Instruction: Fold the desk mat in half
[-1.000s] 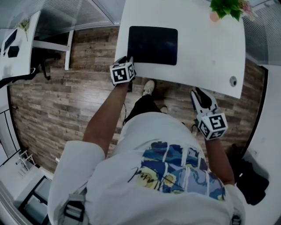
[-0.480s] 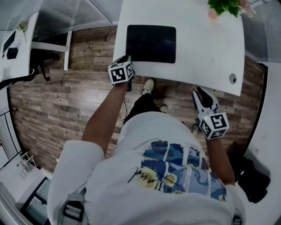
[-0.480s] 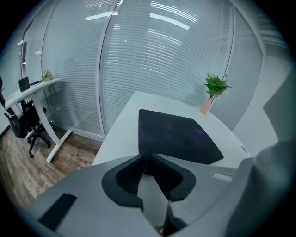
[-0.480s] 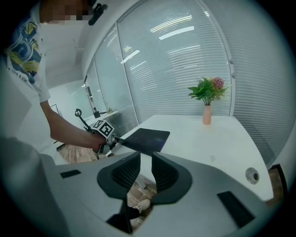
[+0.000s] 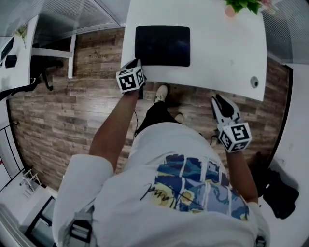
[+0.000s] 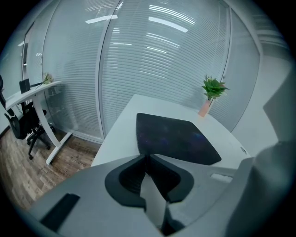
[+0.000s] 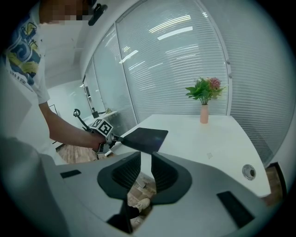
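The dark desk mat (image 5: 162, 45) lies flat on the white desk (image 5: 227, 53), near its left front edge. My left gripper (image 5: 136, 65) is at the mat's near left corner. Its jaws have just been closing, and in the left gripper view the tips (image 6: 147, 156) meet on that corner of the mat (image 6: 175, 139). The right gripper view shows the left gripper (image 7: 115, 137) pinching the corner of the mat (image 7: 143, 138). My right gripper (image 5: 219, 102) hangs off the desk's front right edge. Its jaws (image 7: 145, 159) have just been closing a little but are still open, with nothing between them.
A green plant in a pink vase (image 5: 241, 7) stands at the desk's far right. A round cable hole (image 5: 254, 82) is near the right front corner. Another desk with a chair (image 5: 19, 58) stands at the left across the wood floor. Glass walls with blinds lie behind the desk.
Both grippers keep their places, the left at the mat's near left corner and the right below the desk edge. The whole picture has slid slightly to the left.
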